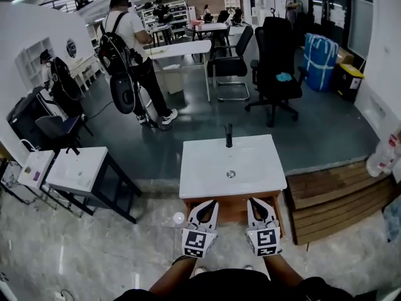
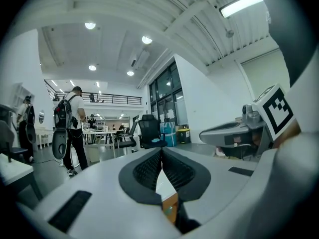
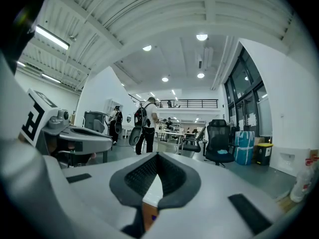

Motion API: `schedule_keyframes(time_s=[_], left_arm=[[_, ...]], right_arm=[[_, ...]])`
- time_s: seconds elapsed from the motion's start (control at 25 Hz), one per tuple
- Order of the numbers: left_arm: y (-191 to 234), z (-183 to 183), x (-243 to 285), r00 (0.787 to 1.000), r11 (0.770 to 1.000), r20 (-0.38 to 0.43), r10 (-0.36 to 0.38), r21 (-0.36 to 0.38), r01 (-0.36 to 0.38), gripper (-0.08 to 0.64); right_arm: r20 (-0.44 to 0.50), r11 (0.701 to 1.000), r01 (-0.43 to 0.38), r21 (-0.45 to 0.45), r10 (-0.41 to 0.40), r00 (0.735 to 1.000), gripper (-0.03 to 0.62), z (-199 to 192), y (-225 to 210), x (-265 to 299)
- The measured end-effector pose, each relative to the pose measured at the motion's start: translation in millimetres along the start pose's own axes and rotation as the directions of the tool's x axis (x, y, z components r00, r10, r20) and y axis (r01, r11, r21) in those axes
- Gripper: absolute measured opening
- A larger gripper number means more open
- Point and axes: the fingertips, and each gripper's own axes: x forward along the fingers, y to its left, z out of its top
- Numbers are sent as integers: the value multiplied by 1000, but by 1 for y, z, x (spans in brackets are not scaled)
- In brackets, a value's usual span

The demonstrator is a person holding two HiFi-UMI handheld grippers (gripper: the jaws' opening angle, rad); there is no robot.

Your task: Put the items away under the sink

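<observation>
Currently both claws are pressed together, nothing pinched; left gripper [image 1: 207, 205] and right gripper [image 1: 256, 204] sit side by side, just in front of the wooden cabinet [image 1: 233, 207] under the sink [image 1: 207, 168]; cabinet inside is hidden; white bottle [image 1: 381, 160] stands well apart at right; small white round thing [image 1: 178, 218] lies on the floor left of the cabinet; this fits either heading out to fetch or stowing finished; the next move isn't settled.

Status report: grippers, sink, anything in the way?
Left gripper shut, empty. Right gripper shut, empty. Both held before the sink, nothing picked up. Bottle far right, untouched; nothing blocking the sink.
</observation>
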Motion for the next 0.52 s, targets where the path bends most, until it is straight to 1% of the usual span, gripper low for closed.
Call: schedule_keyframes(time_s=[0.2,0.52], left_arm=[[5,-4,-3,1000,1000,-6,13,-13,-13,21],[2,-7,-2,1000,1000,-1,7,-14,-7,21]], right_arm=[[-8,1000,-3,2,3,1000,18,-3,1,0],[-17,1000,-6,-10,6,1000,18,-5,2,-1]])
